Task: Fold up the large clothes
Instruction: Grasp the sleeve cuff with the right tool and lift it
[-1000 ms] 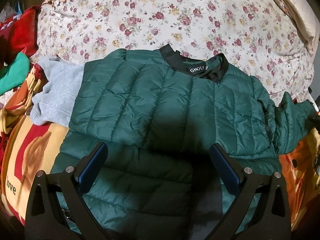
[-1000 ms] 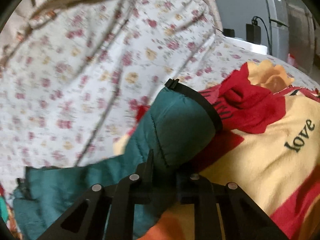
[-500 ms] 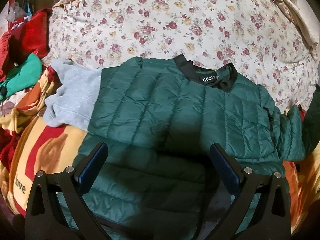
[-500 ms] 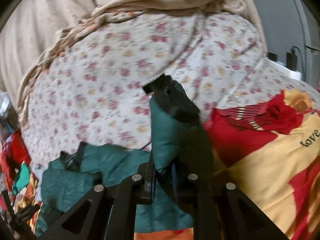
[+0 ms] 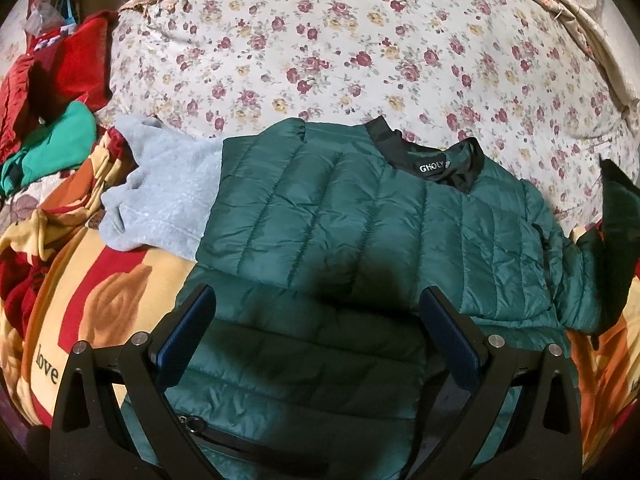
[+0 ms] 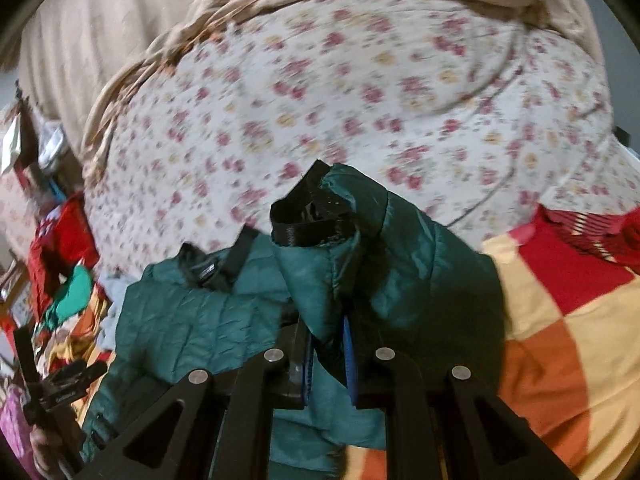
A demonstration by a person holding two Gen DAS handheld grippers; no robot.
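The green quilted puffer jacket [image 5: 360, 216] lies on the yellow-and-red blanket [image 5: 100, 280], its black collar [image 5: 436, 160] toward the floral quilt [image 5: 360, 40]. The left gripper [image 5: 316, 332] hangs spread wide above the jacket's lower half, holding nothing. The right gripper [image 6: 326, 356] is clenched on the jacket's sleeve [image 6: 360, 248], whose black cuff [image 6: 304, 216] is raised. A grey fleece garment [image 5: 160, 196] lies partly under the jacket.

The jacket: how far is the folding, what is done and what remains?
Done: one side of the green jacket is already folded over its body. In hand: the right gripper is shut on the sleeve, held above the blanket. The left gripper is open over the jacket's lower part and holds nothing. Left: lay the sleeve across, then probably fold the body.
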